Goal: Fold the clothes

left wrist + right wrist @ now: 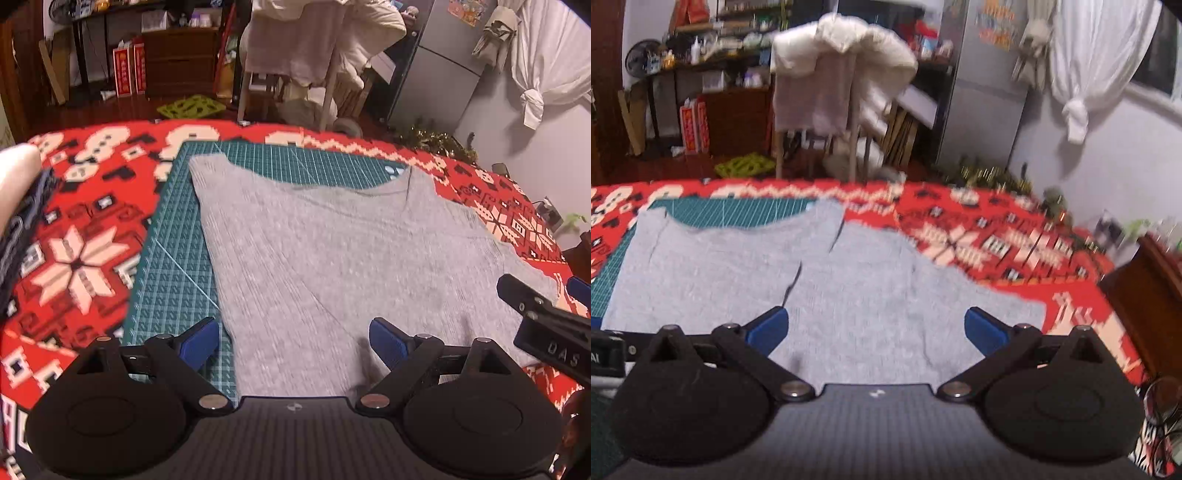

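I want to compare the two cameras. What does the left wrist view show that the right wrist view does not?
Only the left wrist view shows the diagonal fold on the grey garment, a pale blurred shape at its left edge, and the right hand-held gripper entering from the right. Only the right wrist view shows the sleeve end on the red cover. Both show the garment, green mat and open jaws.

Grey garment (pixel 332 258): soft ribbed knit cloth, matt. Beneath it, green cutting mat (pixel 173 280): smooth plastic-looking sheet, faint sheen, printed grid. Red patterned cover (pixel 81 258): woven or knitted cloth, matt. Left gripper (pixel 293 338): matt black plastic body, ribbed top, shiny metal pivot pins, 2 blue plastic-looking fingers (pixel 388 341). Right gripper (pixel 877 326): same finish.
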`<action>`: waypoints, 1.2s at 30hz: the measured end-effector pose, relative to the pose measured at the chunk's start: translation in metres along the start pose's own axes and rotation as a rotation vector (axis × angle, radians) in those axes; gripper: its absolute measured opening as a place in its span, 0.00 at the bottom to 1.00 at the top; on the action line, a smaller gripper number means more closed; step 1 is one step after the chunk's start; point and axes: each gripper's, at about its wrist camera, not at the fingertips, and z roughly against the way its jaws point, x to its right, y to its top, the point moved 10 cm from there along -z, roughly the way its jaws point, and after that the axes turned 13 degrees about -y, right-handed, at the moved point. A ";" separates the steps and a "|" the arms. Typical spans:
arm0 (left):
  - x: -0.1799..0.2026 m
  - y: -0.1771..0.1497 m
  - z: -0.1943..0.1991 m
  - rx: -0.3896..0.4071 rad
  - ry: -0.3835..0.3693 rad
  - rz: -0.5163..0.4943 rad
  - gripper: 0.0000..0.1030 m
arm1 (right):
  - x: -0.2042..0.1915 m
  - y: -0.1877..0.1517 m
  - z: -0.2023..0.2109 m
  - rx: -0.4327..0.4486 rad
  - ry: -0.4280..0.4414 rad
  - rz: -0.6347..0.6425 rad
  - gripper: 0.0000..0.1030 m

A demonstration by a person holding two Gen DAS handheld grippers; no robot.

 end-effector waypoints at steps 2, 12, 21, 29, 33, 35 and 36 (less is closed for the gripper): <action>-0.003 0.004 0.003 0.022 0.014 -0.008 0.86 | -0.002 0.001 0.003 0.030 0.009 0.002 0.99; 0.001 0.012 0.004 0.073 -0.046 -0.033 0.86 | 0.005 0.003 0.003 0.055 0.175 -0.096 0.99; -0.005 0.011 0.004 0.060 -0.143 0.057 0.82 | 0.012 0.003 -0.035 -0.073 0.205 -0.099 0.42; -0.010 0.008 0.001 0.043 -0.149 0.066 0.52 | 0.007 0.003 -0.080 -0.134 0.148 -0.099 0.07; -0.011 0.008 0.000 0.034 -0.156 0.075 0.47 | 0.020 -0.001 -0.100 -0.171 0.130 -0.160 0.01; -0.012 0.007 -0.001 0.032 -0.161 0.083 0.47 | 0.026 -0.001 -0.103 -0.170 0.114 -0.178 0.04; -0.012 0.007 -0.001 0.031 -0.162 0.085 0.47 | 0.030 -0.001 -0.104 -0.170 0.105 -0.187 0.05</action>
